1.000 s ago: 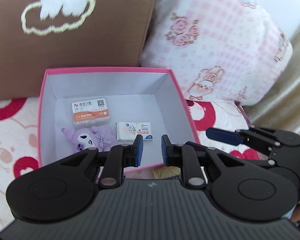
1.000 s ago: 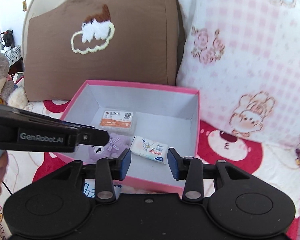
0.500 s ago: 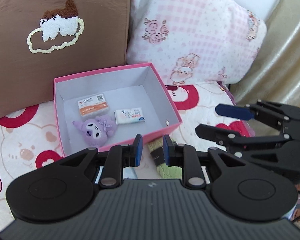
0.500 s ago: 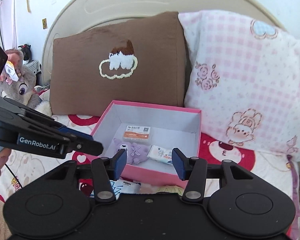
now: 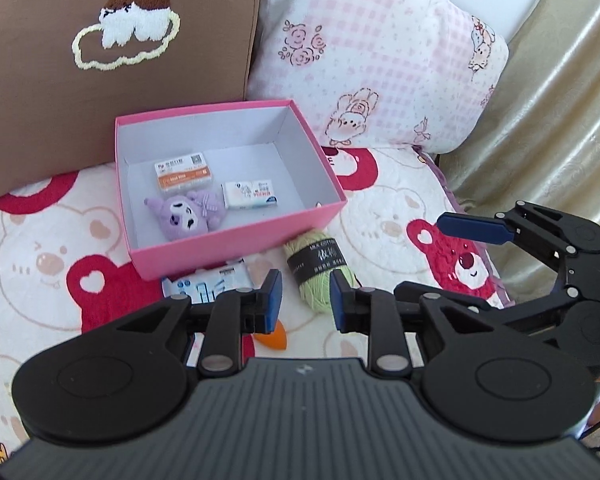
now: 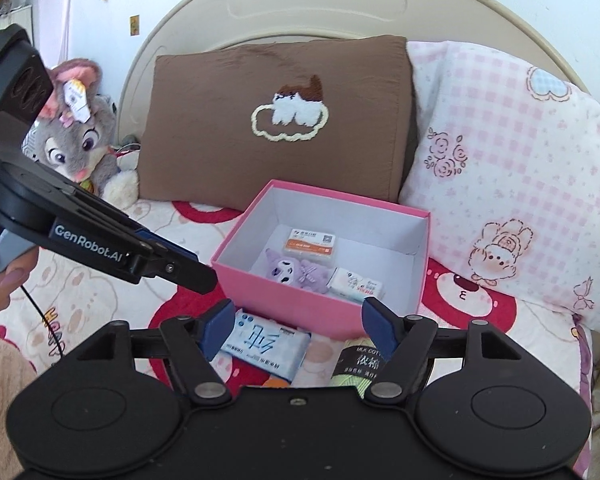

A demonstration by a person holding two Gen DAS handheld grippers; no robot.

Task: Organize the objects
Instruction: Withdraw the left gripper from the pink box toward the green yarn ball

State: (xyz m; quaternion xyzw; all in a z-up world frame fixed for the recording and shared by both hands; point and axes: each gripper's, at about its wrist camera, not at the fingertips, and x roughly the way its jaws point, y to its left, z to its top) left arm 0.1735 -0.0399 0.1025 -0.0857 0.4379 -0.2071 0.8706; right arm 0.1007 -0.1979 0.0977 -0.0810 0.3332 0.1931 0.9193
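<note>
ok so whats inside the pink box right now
Inside the pink box: a purple plush toy, an orange-labelled case and a small white packet. The near wall hides some of the floor.

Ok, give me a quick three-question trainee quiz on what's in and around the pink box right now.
1. Name two things lying on the blanket in front of the pink box.
2. True or false: the purple plush lies outside the box.
3. Which shares the box with the plush? A: a white packet. B: scissors. C: a cup.

Key:
1. The green yarn ball and the blue-and-white packet.
2. False; it is inside.
3. A.
</note>
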